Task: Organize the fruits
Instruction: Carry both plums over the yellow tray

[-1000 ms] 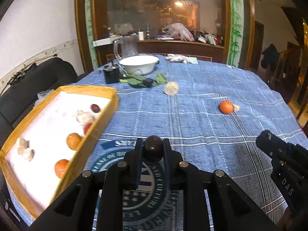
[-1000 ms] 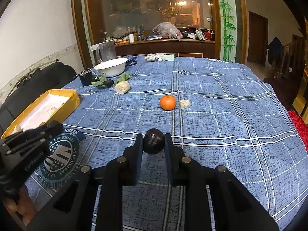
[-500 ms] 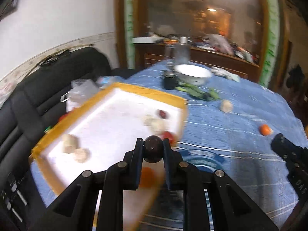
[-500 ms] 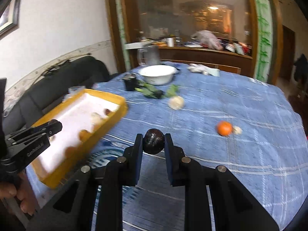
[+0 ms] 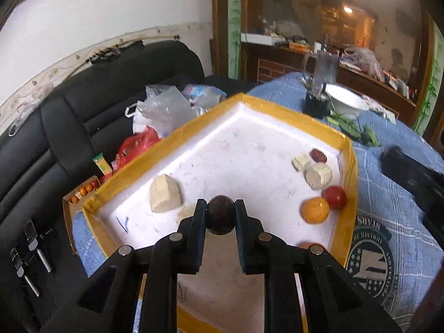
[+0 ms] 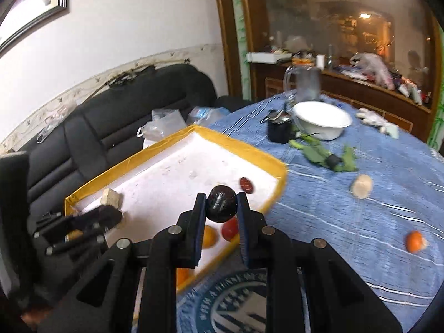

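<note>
My left gripper (image 5: 220, 217) is shut on a dark round fruit (image 5: 220, 216) and hangs over the white floor of the yellow-rimmed tray (image 5: 288, 112). Inside the tray lie an orange fruit (image 5: 315, 210), a red fruit (image 5: 335, 197), a dark red date (image 5: 318, 155) and pale chunks (image 5: 165, 194). My right gripper (image 6: 221, 208) is shut on a second dark round fruit (image 6: 221, 206), held above the tray's near right corner (image 6: 280, 180). On the blue cloth lie a loose orange (image 6: 414, 241) and a pale chunk (image 6: 360, 186).
A white bowl (image 6: 322, 120), a glass jug (image 6: 305, 83), a black cup (image 6: 279, 131) and green leaves (image 6: 319, 152) stand at the table's far side. A black sofa (image 5: 83, 105) with plastic bags (image 5: 163, 108) lies left of the tray.
Both grippers have swung left from the open cloth toward the tray. The left one now hangs over the tray's floor, the right one over its corner. Each still holds its dark fruit.
</note>
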A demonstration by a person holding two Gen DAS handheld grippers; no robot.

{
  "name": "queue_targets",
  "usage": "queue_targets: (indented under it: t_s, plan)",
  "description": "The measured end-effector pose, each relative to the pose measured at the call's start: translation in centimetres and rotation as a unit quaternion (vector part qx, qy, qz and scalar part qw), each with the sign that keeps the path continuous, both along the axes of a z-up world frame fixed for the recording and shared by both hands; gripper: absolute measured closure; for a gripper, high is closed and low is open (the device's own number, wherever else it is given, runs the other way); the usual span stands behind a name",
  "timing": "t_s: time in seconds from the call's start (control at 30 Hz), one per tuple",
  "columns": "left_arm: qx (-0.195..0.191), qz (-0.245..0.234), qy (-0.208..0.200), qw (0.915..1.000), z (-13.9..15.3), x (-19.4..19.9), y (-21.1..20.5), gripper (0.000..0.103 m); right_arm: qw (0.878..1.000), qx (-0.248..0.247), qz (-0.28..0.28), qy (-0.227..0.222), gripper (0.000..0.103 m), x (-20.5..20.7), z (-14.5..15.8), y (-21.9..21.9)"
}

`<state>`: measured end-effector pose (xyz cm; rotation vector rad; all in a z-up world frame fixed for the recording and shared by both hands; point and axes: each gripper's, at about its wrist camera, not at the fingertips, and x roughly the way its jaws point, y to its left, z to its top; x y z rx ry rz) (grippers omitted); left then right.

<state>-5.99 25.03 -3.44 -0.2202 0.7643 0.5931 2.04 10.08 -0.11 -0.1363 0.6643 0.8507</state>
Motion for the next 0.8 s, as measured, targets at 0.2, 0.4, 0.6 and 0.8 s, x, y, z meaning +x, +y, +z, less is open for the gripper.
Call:
queue_targets:
  t_s: [0.2, 0.4, 0.6, 0.8]
  plan:
    - [-0.004, 0.006, 0.007, 1.0, -0.4, -0.1, 0.6, 0.085, 0.999, -0.024, 0.024, 0.014, 0.079, 1.0, -1.8, 2.9]
    - [-0.015, 0.033, 0.006, 0.9993, -0.5, -0.2, 2.1, 0.084, 0.998, -0.035, 0.035, 0.027, 0.079, 1.8, -3.0, 4.3]
    - [-0.016, 0.075, 0.015, 0.9969, -0.8, -0.1, 3.5, 0.045, 0.997, -0.061, 0.041, 0.025, 0.066, 2.1, -3.9, 5.4]
    - [0.001, 0.106, -0.004, 0.9944, 0.0, -1.1, 3.9, 0.023, 0.998, -0.052, 0.02, 0.014, 0.042, 2.2, -2.7, 3.0]
